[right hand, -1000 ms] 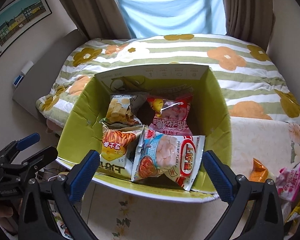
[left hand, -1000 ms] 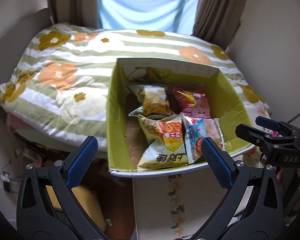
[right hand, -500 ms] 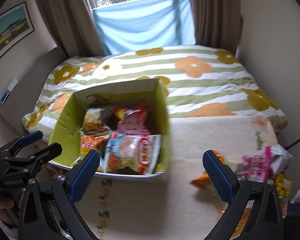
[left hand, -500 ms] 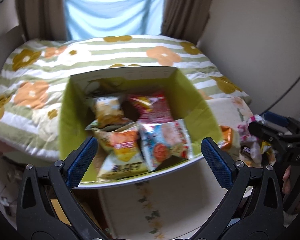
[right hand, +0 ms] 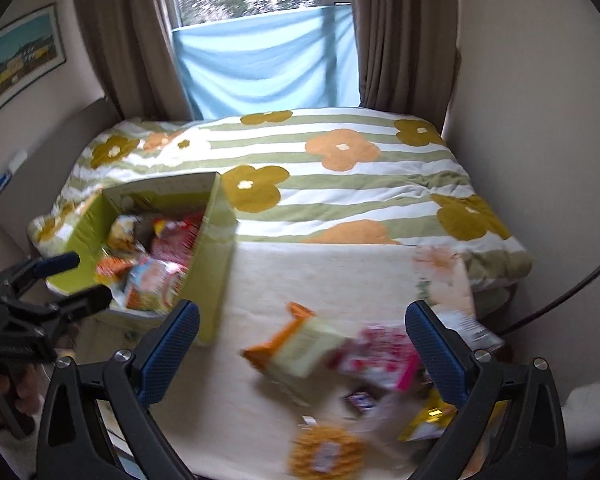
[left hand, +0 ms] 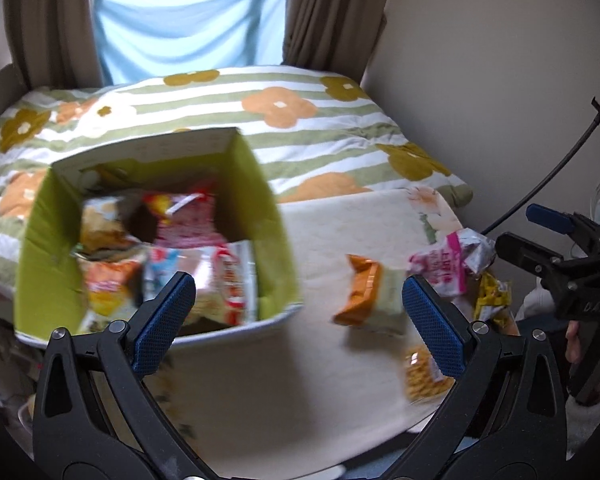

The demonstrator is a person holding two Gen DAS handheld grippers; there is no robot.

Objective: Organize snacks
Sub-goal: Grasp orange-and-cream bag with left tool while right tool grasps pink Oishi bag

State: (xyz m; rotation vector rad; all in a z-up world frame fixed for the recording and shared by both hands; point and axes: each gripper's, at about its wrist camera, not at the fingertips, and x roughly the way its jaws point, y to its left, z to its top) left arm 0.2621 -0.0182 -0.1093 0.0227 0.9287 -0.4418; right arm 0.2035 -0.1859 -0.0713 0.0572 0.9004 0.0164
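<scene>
A green cardboard box (left hand: 276,248) (right hand: 216,264) holds several snack bags and stands at the left on a cream cloth. Loose snacks lie to its right: an orange and pale green bag (left hand: 370,300) (right hand: 300,348), a pink bag (left hand: 444,264) (right hand: 380,356), a yellow packet (left hand: 492,300) (right hand: 432,420) and a round golden pack (left hand: 424,376) (right hand: 326,452). My left gripper (left hand: 300,320) is open and empty, above the box's right front corner. My right gripper (right hand: 304,352) is open and empty, above the loose snacks. Both views are blurred.
A flowered striped quilt (left hand: 300,128) (right hand: 340,184) lies behind the cloth. Walls close in on the right. Brown curtains and a blue sheet (right hand: 268,68) hang at the back. A black cable (left hand: 540,184) runs at the right.
Both grippers have swung to the right, away from the box. The loose snacks have come into view under them. Both stay open and empty.
</scene>
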